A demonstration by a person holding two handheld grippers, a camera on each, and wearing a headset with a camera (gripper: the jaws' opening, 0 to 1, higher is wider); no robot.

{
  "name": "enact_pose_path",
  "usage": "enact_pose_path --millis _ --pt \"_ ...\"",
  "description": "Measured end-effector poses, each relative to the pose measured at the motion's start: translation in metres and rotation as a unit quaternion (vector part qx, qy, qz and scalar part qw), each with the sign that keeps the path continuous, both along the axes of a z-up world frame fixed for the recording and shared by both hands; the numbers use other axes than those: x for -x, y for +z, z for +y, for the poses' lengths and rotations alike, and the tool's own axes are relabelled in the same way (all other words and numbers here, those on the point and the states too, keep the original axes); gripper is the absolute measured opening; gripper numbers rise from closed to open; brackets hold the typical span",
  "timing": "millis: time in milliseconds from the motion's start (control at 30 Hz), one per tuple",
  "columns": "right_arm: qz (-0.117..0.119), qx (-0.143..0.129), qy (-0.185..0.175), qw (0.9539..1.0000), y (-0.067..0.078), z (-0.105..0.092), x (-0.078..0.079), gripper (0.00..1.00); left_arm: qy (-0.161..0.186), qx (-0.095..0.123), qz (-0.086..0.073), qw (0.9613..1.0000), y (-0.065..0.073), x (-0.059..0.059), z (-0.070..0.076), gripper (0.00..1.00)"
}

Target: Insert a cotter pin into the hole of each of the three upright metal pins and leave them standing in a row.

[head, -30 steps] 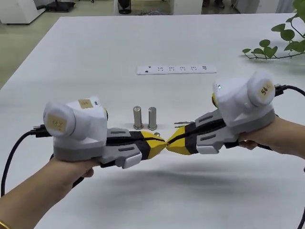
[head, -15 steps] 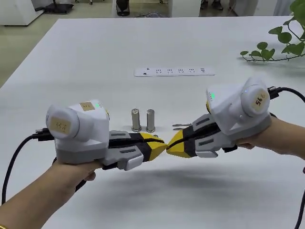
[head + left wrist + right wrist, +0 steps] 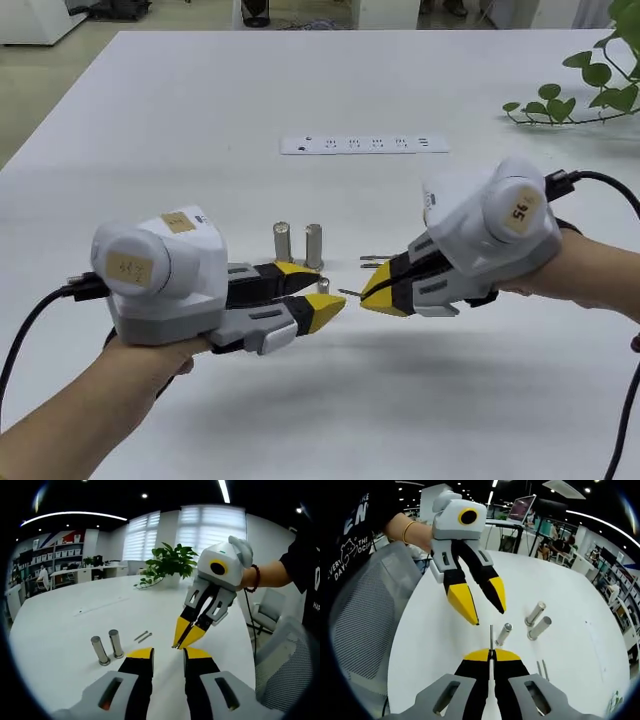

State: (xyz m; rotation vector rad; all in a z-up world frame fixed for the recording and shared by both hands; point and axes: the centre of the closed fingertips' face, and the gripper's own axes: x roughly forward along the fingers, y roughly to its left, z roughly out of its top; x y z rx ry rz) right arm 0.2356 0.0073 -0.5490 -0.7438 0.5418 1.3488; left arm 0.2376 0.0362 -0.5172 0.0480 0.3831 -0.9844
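My right gripper point(image 3: 490, 654) is clamped on 1 cotter pin point(image 3: 491, 637), whose tip is just beside the nearest metal pin point(image 3: 504, 634). My left gripper point(image 3: 168, 655) has its jaws apart and grips nothing. The right gripper view counts 3 metal pins standing on the table point(image 3: 300, 120); the left gripper view counts 2. There, 2 loose cotter pins point(image 3: 143, 636) lie near them.

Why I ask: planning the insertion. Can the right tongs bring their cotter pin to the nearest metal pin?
Probably yes. The right tongs grip the cotter pin, aimed close by the nearest metal pin; the open left tongs hover close but leave that gap free.
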Motion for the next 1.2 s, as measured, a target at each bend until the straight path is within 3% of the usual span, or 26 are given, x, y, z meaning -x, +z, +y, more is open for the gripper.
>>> enact_pose_path --millis 100,267,367,567,933,1200 --pt "-0.003 0.018 -0.004 0.9998 -0.005 -0.005 -0.005 0.00 0.015 -0.011 -0.006 0.9998 -0.004 -0.004 0.005 0.22" --pt "-0.002 0.043 -0.008 0.9990 -0.011 -0.008 -0.010 0.00 0.044 -0.016 0.001 0.9989 -0.014 -0.009 0.009 0.23" --pt "-0.004 0.056 -0.010 0.9984 -0.013 -0.008 -0.013 0.00 0.057 -0.042 -0.002 0.9975 -0.025 -0.013 0.012 0.23" --pt "0.003 0.071 -0.016 0.9973 -0.018 -0.009 -0.019 0.00 0.082 -0.056 0.004 0.9951 -0.038 -0.022 0.013 0.21" --pt "0.012 0.086 -0.022 0.9960 -0.024 -0.009 -0.023 0.00 0.097 -0.082 0.010 0.9919 -0.054 -0.029 0.009 0.19" --pt "0.012 0.088 -0.015 0.9959 -0.024 -0.004 -0.023 0.00 0.100 -0.083 0.015 0.9914 -0.060 -0.033 0.004 0.17"
